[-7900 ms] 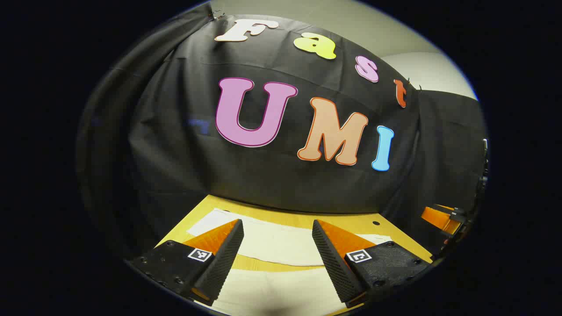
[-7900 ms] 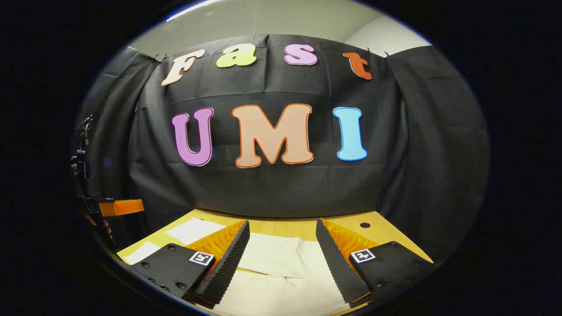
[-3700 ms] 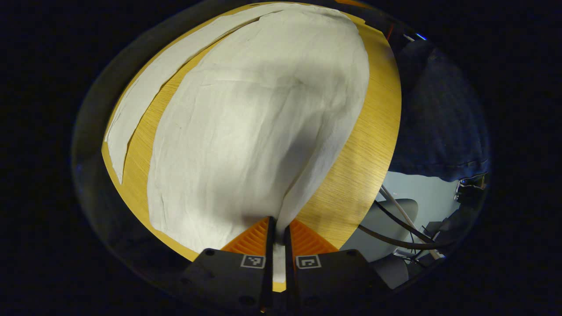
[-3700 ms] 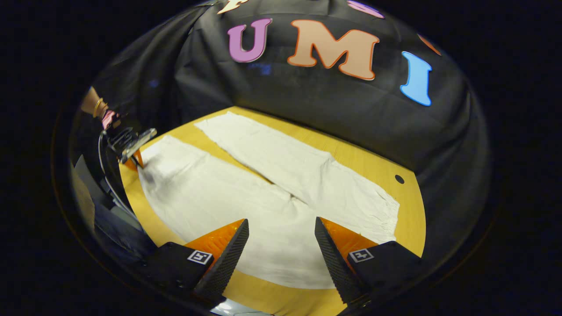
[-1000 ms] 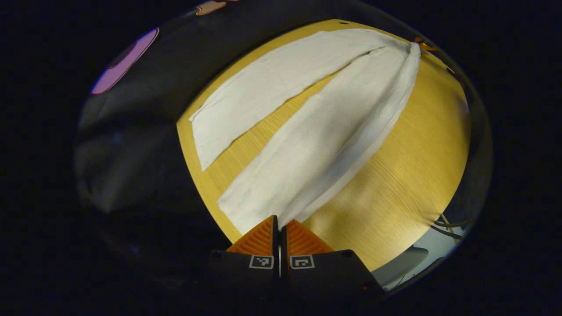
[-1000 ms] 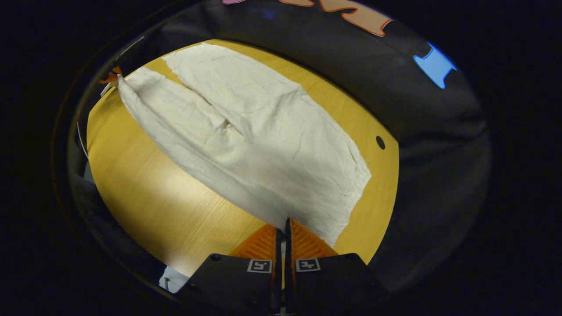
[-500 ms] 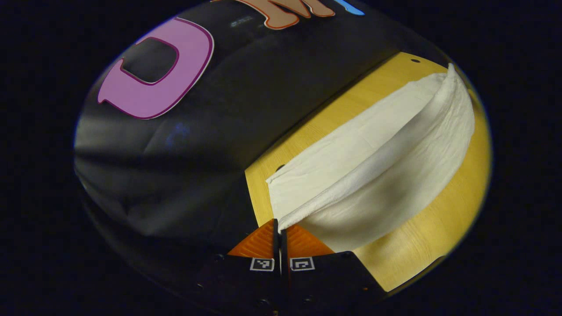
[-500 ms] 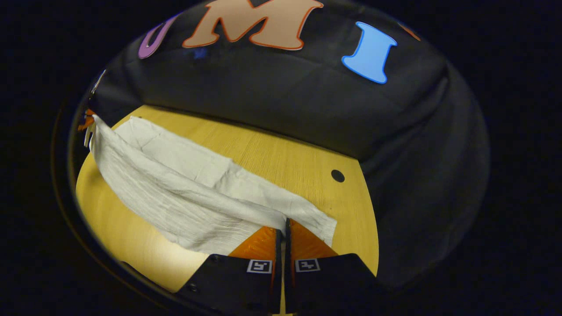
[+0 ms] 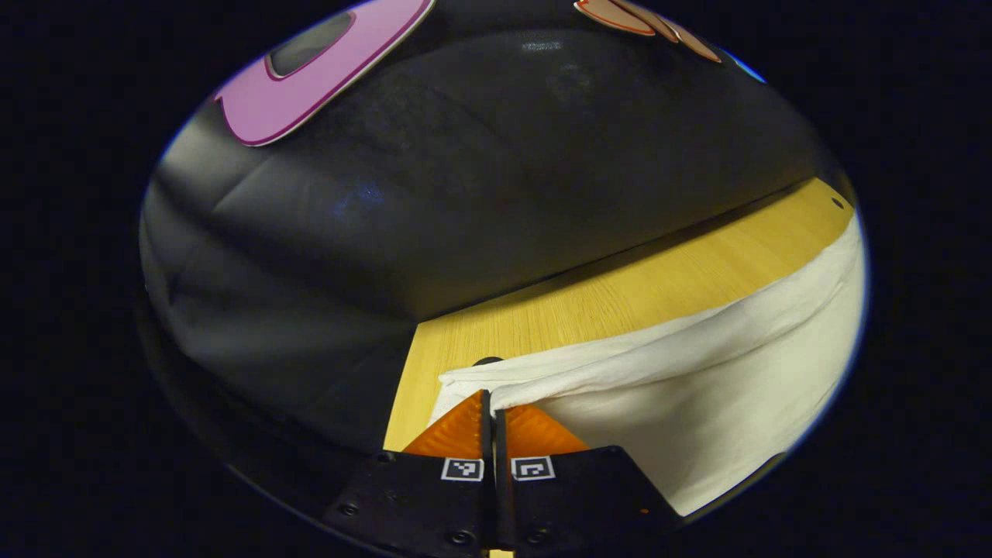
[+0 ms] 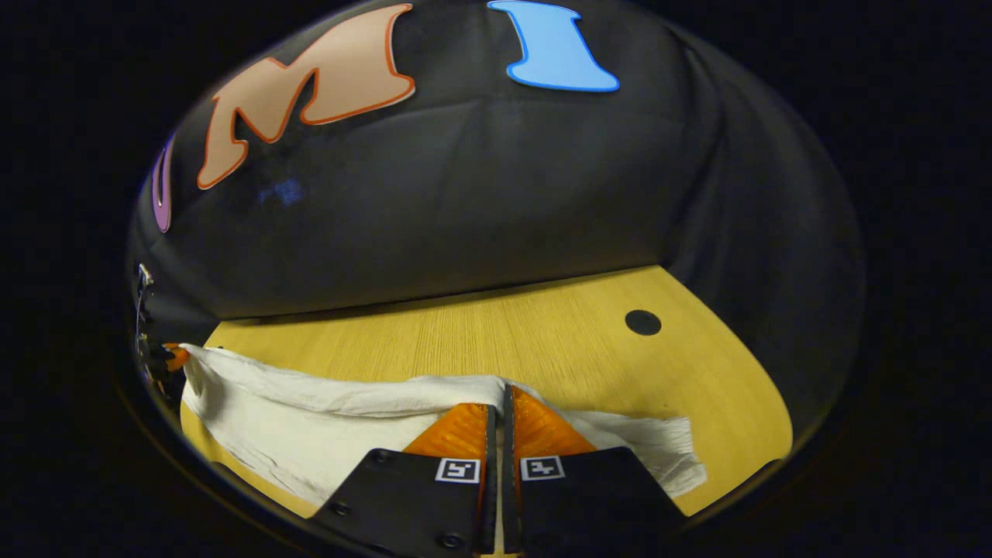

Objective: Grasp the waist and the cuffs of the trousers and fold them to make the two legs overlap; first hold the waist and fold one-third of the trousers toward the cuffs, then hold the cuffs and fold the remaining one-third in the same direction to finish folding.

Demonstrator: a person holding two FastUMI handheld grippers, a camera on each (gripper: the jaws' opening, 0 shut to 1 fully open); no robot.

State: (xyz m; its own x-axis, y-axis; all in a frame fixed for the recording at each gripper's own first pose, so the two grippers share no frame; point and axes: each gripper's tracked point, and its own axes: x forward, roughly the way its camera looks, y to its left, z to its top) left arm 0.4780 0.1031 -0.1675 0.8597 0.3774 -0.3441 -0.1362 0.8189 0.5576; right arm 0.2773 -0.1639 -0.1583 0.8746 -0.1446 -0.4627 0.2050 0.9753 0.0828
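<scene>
The white trousers (image 9: 697, 387) lie along the wooden table (image 9: 620, 294), one edge raised off it and strung between the two grippers. The left gripper (image 9: 493, 403) is pinched tight on the cloth at one end — the right gripper (image 10: 502, 397) likewise clamps the fabric at the other. In the right gripper view, a round hole (image 10: 642, 322) marks the bare tabletop beyond.

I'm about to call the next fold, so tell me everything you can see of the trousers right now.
The trousers are off-white, thin, wrinkled woven-looking cloth, lying lengthwise on the yellow wooden table near the black cloth wall. The lifted layer has been brought over the lower one, its top edge forming a soft rolled ridge. The left gripper and right gripper are each shut on that edge. One end spreads flat beside the right gripper.
</scene>
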